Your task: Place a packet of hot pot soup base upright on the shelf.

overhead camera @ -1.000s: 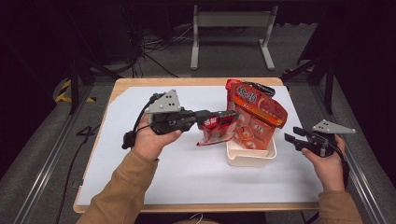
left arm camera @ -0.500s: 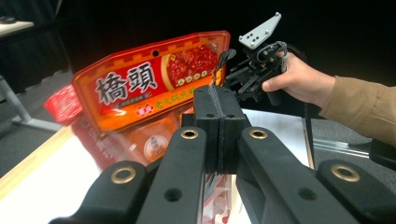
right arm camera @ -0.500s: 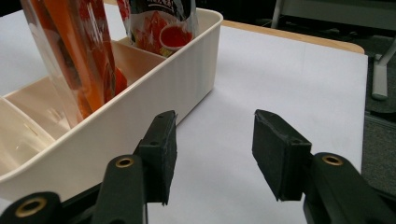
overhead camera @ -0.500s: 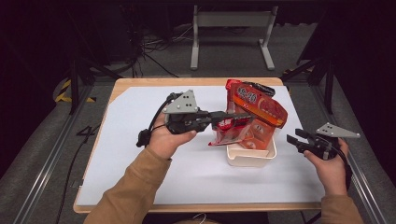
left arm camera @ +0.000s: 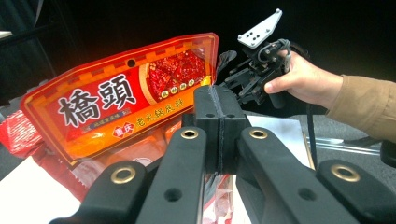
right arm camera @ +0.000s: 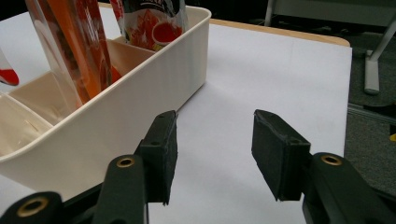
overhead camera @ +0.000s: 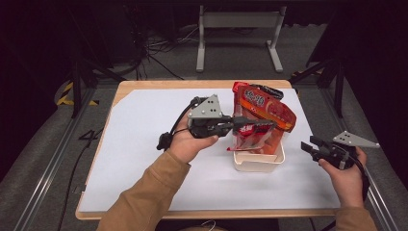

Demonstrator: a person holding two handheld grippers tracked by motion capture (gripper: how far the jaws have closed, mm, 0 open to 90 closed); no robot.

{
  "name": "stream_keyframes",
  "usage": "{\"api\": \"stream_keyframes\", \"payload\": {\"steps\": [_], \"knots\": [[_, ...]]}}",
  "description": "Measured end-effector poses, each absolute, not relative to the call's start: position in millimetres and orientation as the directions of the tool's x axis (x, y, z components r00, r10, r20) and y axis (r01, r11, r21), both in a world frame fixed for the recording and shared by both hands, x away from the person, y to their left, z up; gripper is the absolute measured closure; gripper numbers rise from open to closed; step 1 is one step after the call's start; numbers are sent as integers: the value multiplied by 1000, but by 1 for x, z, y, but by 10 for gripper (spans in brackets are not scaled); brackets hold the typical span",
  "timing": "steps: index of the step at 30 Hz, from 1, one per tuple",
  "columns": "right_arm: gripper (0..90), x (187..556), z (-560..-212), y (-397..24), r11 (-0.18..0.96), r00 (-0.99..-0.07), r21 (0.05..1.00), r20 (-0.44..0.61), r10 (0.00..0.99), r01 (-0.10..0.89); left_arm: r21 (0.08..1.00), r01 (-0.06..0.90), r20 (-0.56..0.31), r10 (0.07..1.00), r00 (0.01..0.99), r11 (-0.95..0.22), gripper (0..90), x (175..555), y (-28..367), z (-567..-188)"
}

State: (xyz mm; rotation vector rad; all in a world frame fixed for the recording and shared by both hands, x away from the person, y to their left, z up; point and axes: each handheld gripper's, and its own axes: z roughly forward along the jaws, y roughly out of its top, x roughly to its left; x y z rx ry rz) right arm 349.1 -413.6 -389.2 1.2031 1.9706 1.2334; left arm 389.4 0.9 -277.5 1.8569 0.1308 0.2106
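The white tray [overhead camera: 258, 162] stands on the white-covered surface [overhead camera: 144, 144], toward its right half, and serves as the landmark here. Several red food packets stand upright in its compartments; the largest, an orange-red sauce packet [overhead camera: 263, 107], leans over the tray's far end.

The left claw [overhead camera: 267, 124] reaches in from the tray's left side, above its rim, among the packets. In the left gripper view its pads [left arm camera: 208, 122] are pressed flat together. Whether a thin packet edge [overhead camera: 246, 129] is pinched between them cannot be told.

The right claw [overhead camera: 308, 146] hovers just off the tray's right side, near the surface's edge. Its jaws stand apart with nothing between them, beside the tray's wall [right arm camera: 140, 93].
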Motion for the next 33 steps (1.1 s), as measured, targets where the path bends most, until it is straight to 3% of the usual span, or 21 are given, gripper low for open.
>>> {"api": "stream_keyframes", "payload": {"steps": [33], "knots": [[503,357,-389,-412,174,-487,900,48,872,400,956,-15,62,152,986,-292,900,391,-41,-311]]}}
